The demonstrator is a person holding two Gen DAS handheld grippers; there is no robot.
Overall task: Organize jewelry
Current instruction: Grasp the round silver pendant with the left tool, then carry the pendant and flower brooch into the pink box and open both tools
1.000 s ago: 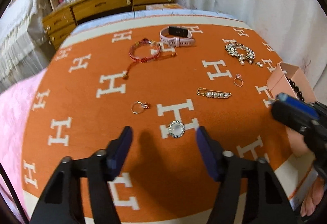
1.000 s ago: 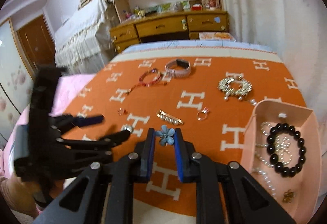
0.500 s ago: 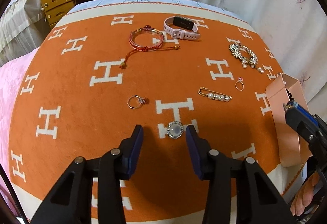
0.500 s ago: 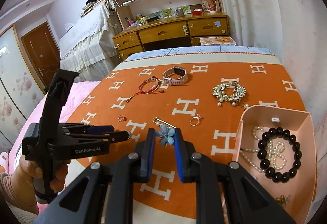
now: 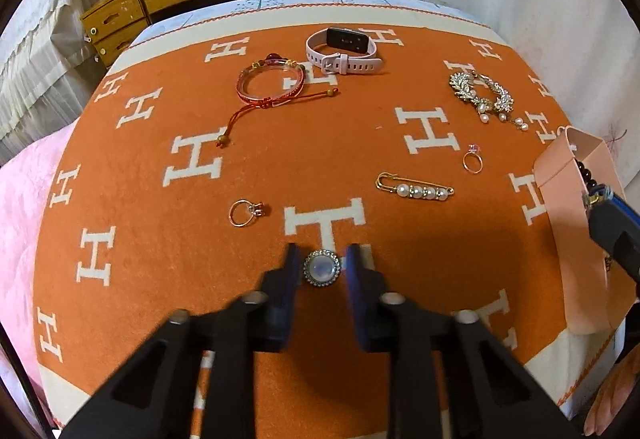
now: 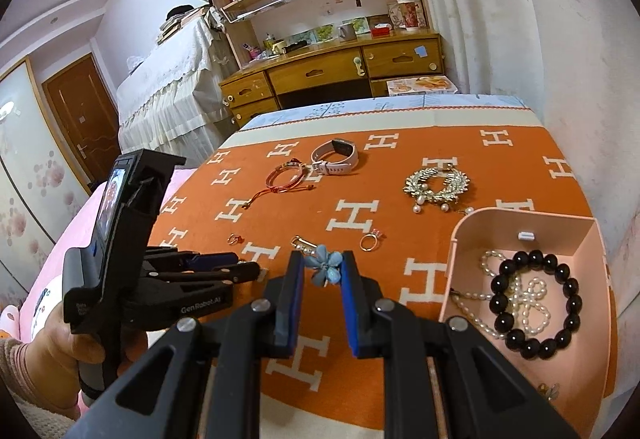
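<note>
The left gripper pointed steeply down at the orange blanket patterned with white H letters. Its jaws were closing, with the round silver brooch with a pale centre stone lying on the blanket between them; a narrow gap showed on each side of the brooch, so the pads did not yet press on it.

The right gripper held the small blue flower-shaped ornament between its blue pads, jaws narrow and clamped on the petals, above the blanket and left of the pink open box. The box held a black bead bracelet lying over a white pearl strand.

Remaining on the blanket were:
- a gold ring with a red stone, left of the brooch;
- a gold safety-pin brooch with pearls;
- a thin gold ring with a pink stone;
- a silver leaf-wreath brooch with pearl drops;
- a red cord bracelet;
- a pink-strapped fitness band.
</note>
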